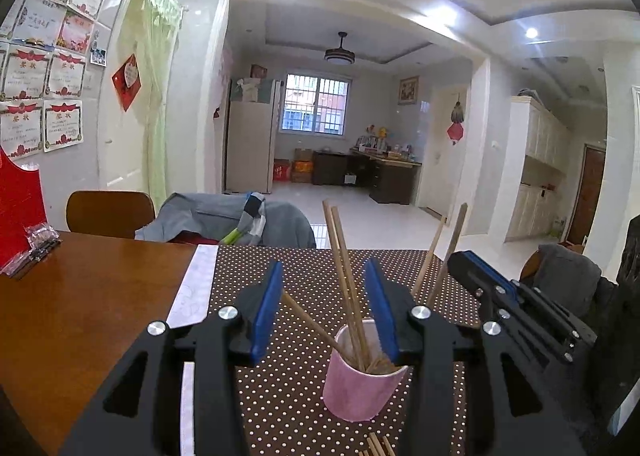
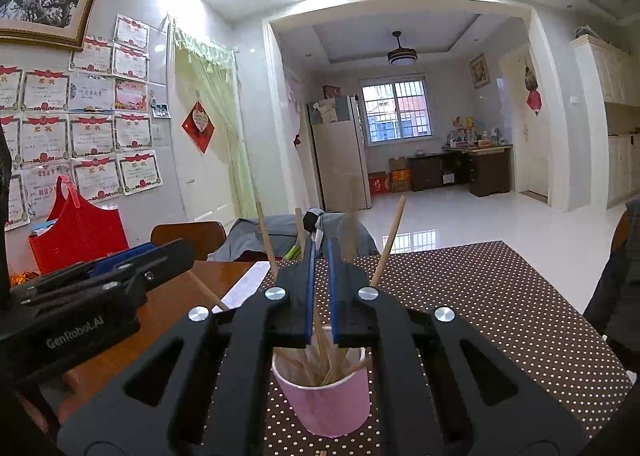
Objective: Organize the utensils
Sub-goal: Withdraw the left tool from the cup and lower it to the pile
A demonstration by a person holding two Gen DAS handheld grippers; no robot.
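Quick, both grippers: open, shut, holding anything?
Left gripper: open, holding nothing.
Right gripper: shut; whether it grips a chopstick cannot be told.

One pink cup (image 1: 362, 384), about five wooden chopsticks (image 1: 347, 288) standing in it with more lying loose at the frame's bottom edge, uncountable, two tongs, one polka-dot mat (image 1: 304, 396).

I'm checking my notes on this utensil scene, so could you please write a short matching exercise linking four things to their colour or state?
Things:
1. cup
2. left gripper
3. right gripper
4. tablecloth

Descriptions:
A. brown with white dots
B. pink, holding wooden chopsticks
C. jaws nearly closed above the cup
D. jaws apart

Pairs: 1-B, 2-D, 3-C, 4-A
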